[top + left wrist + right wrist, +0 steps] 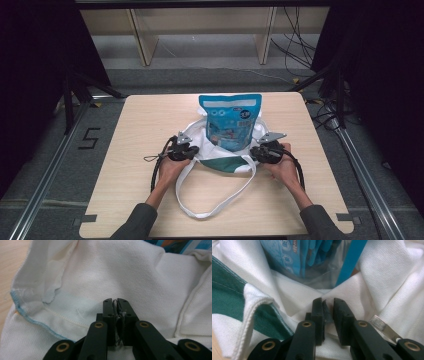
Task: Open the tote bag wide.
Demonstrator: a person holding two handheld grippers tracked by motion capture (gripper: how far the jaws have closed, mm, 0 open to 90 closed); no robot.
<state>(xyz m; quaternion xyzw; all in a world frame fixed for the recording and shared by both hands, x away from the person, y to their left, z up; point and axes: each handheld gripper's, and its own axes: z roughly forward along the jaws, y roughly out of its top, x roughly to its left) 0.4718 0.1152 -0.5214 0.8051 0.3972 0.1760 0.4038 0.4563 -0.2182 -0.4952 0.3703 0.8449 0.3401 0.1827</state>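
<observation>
Sleeved forearms enter from the bottom of the high view, angled inward, each hand wrapped around a gripper on either side of a white tote bag (220,150) that lies near the middle of the wooden table (135,130). Nearest the person, the bag's long white strap (200,212) loops across the tabletop between the wrists. Beyond it, the left gripper (192,151) sits at the bag's left edge and the right gripper (254,152) at its right edge, both roughly level with each other, palms turned toward the bag.

Seen from the left gripper view, the left gripper's (115,302) jaws are drawn almost together, pinching a thin fold of the white cloth (130,272); a blue-stitched hem (27,315) curls off to one side. From the right gripper view, the right gripper's (327,302) jaws stand a little apart with a fold of cloth between them, and a green panel (227,295) of the bag shows beside them, along with a metal tab (384,327).

Farther back, a blue snack pouch (230,120) stands upright in the bag's open mouth, its top rising well above the cloth; the right gripper view shows its clear lower portion just ahead of the jaws.
</observation>
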